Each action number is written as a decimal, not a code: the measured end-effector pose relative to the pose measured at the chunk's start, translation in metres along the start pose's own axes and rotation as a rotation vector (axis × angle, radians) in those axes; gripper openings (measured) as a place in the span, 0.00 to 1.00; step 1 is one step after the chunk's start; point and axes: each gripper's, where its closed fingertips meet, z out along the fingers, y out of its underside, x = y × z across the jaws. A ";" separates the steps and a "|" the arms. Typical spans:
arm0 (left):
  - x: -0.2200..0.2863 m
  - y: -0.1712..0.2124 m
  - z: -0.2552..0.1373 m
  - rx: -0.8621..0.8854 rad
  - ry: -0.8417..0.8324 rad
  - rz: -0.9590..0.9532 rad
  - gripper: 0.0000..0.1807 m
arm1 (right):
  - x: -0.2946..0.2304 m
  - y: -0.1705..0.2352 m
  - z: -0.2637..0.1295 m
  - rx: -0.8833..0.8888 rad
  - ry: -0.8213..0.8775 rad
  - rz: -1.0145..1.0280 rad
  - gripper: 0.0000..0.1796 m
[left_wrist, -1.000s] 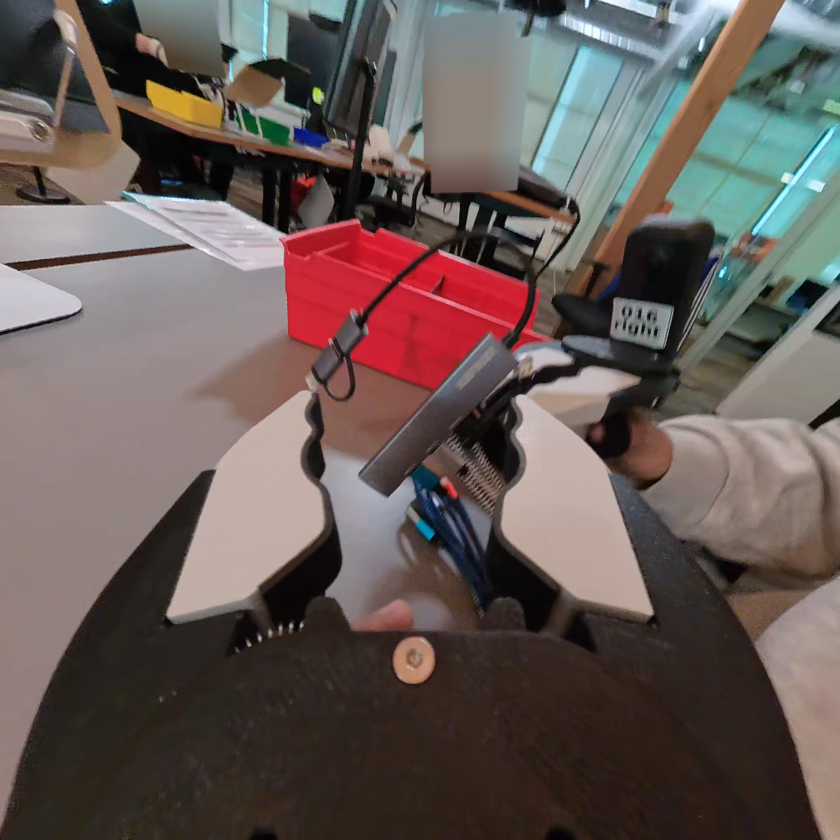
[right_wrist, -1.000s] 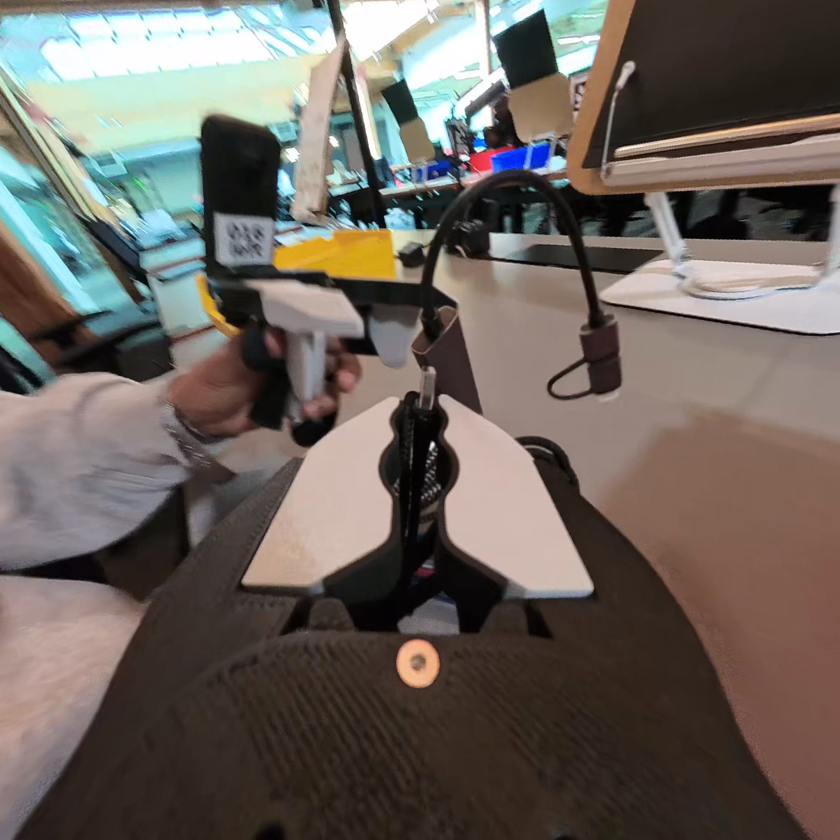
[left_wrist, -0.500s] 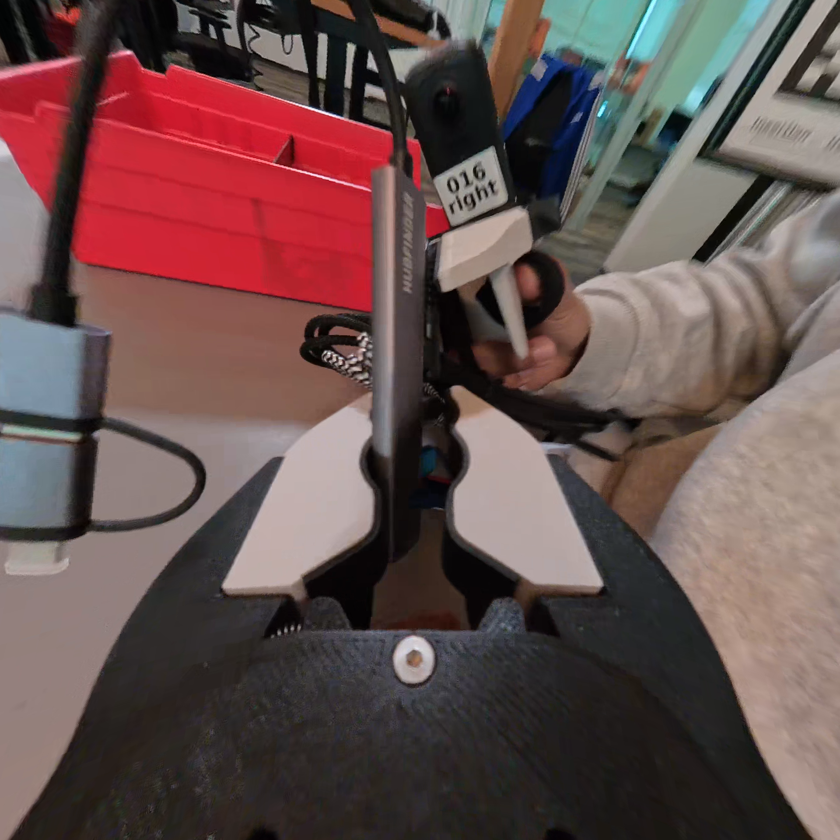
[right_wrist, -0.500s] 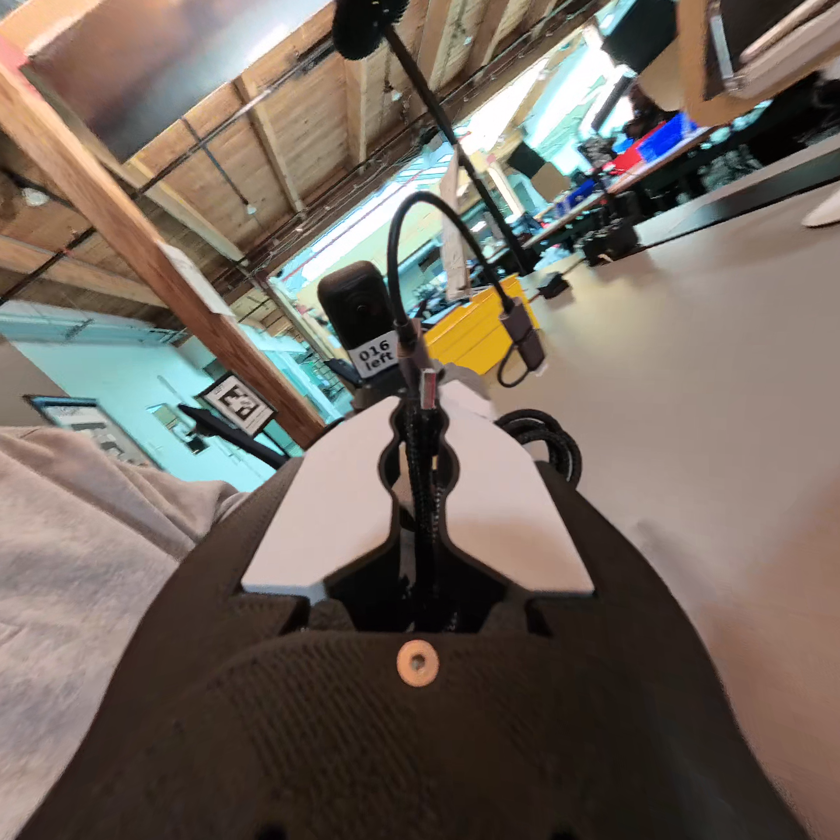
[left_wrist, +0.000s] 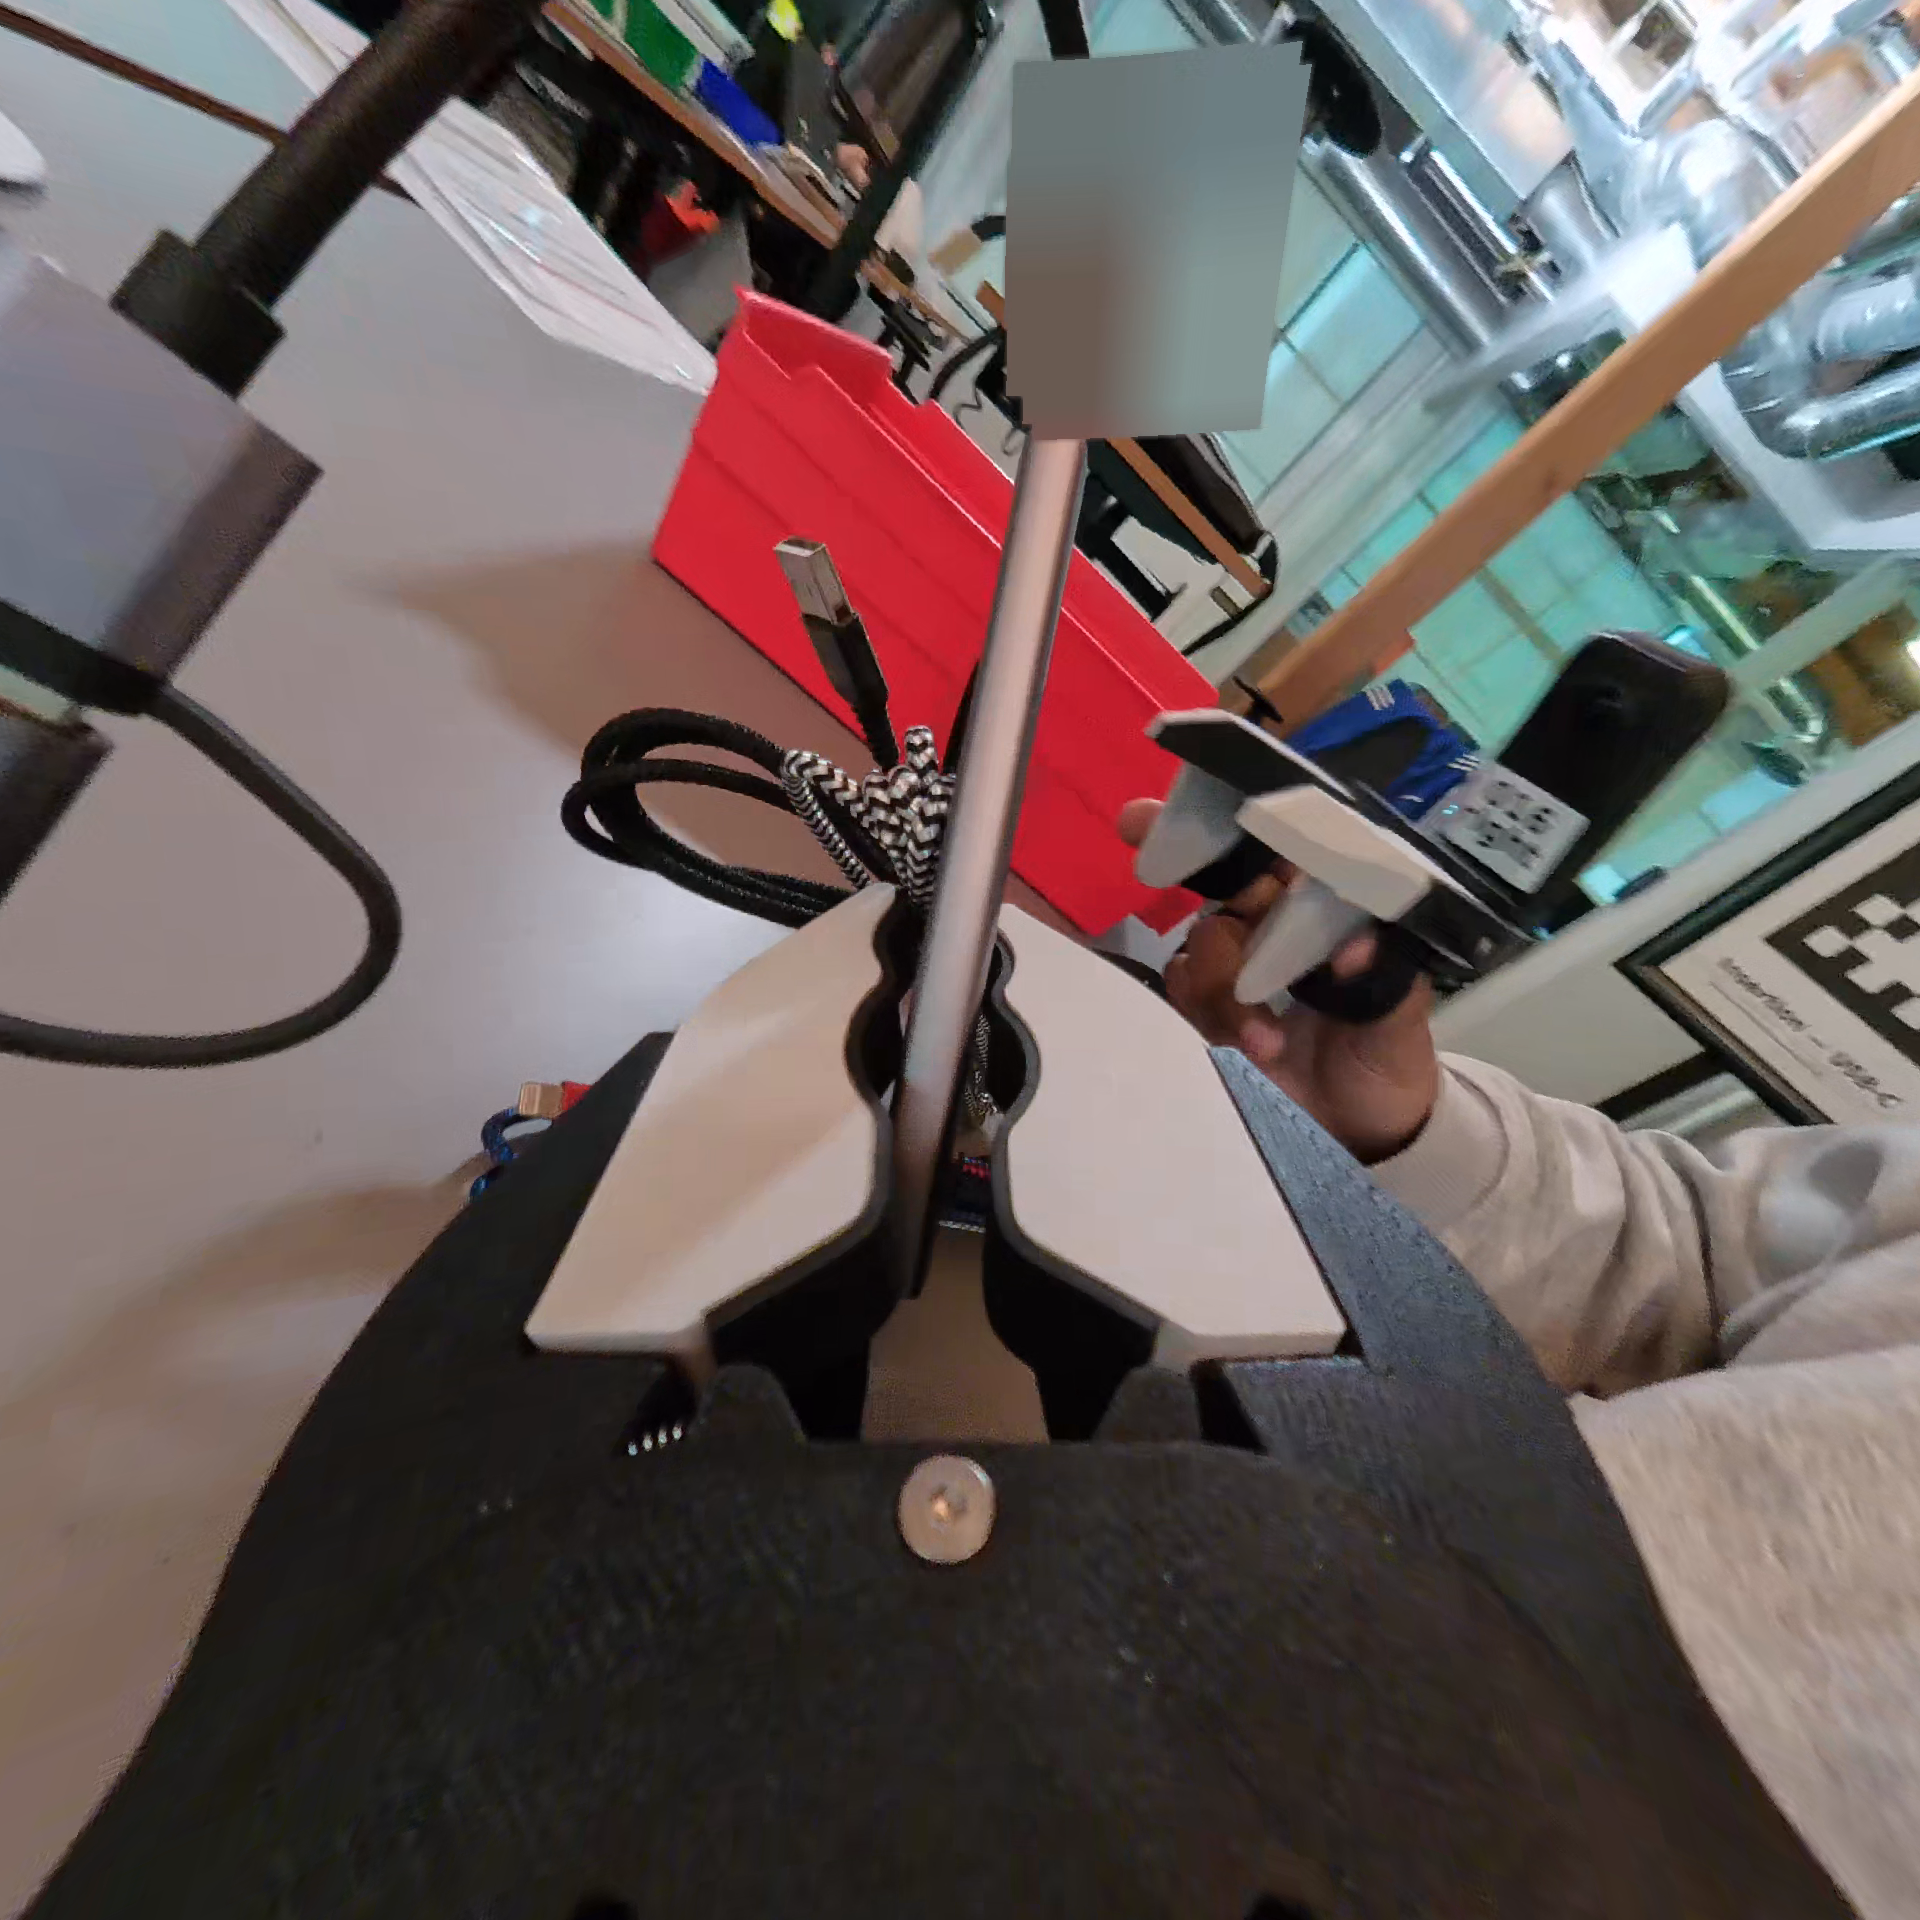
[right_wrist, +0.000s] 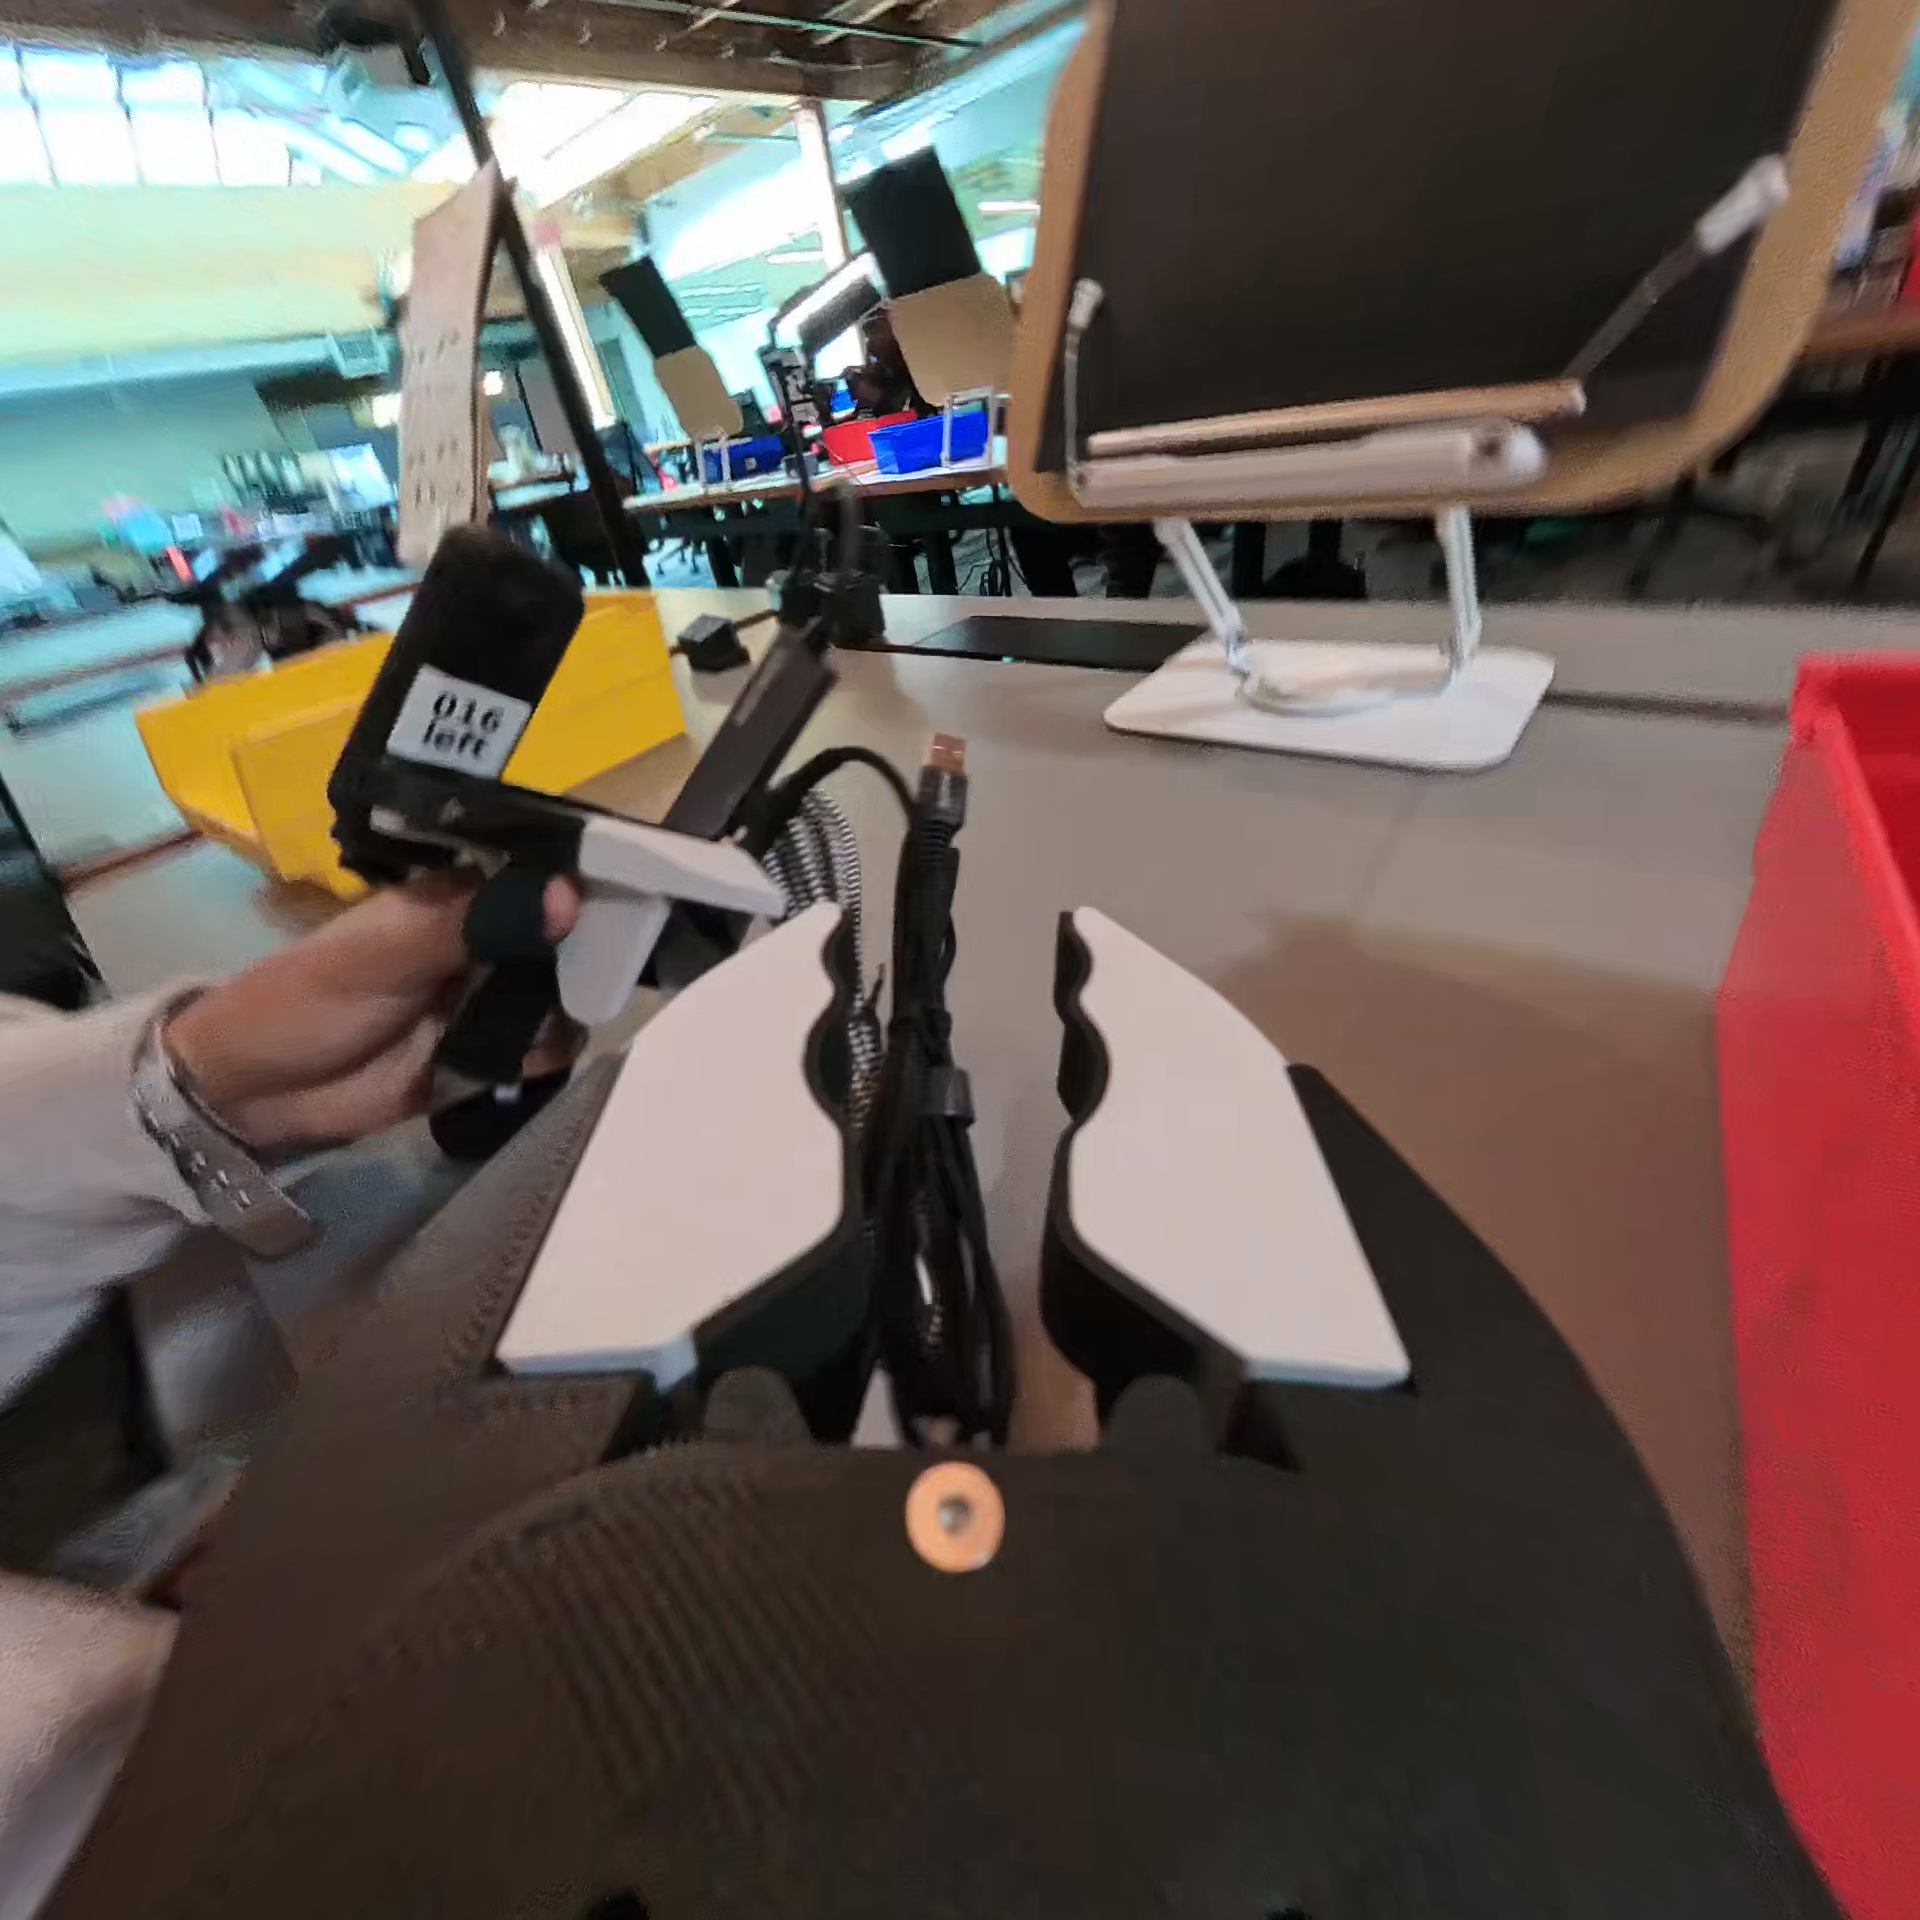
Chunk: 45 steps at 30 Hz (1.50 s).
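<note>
My left gripper (left_wrist: 940, 935) is shut on a slim grey USB hub (left_wrist: 1023, 644), which stands edge-on up out of the jaws. The hub's short black lead and adapter (left_wrist: 125, 499) hang blurred at the far left. A coiled black cable (left_wrist: 717, 821) with a zebra-braided stretch and a USB plug (left_wrist: 816, 582) sits just left of the hub. My right gripper (right_wrist: 954, 920) is open, and that cable bundle (right_wrist: 930, 1039) runs loosely between its fingers, plug (right_wrist: 945, 753) pointing up. The left gripper (right_wrist: 758, 883) shows there too, holding the hub (right_wrist: 764, 727). The right gripper (left_wrist: 1205, 800) shows beyond the hub.
A red bin (left_wrist: 894, 582) stands on the grey table behind the cable, and shows at the right edge of the right wrist view (right_wrist: 1849, 1039). A yellow bin (right_wrist: 260, 769) is at the left. A laptop on a white stand (right_wrist: 1330, 686) is behind. Blue and red cable ends (left_wrist: 520, 1122) lie on the table. Left tips to right tips: about 9 cm.
My left gripper was open a second ago and has shut on the hub. My right gripper was shut on the black cable and has opened. Both views have swung.
</note>
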 end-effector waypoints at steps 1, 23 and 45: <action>0.000 -0.001 -0.001 0.008 -0.017 0.023 0.06 | -0.010 -0.001 0.001 0.001 -0.020 -0.075 0.18; 0.054 0.041 0.041 -0.104 -0.009 0.460 0.08 | -0.038 0.005 0.004 0.020 -0.273 0.340 0.23; 0.057 0.036 0.030 -0.137 0.068 0.540 0.18 | -0.039 0.015 0.002 -0.086 -0.247 0.148 0.04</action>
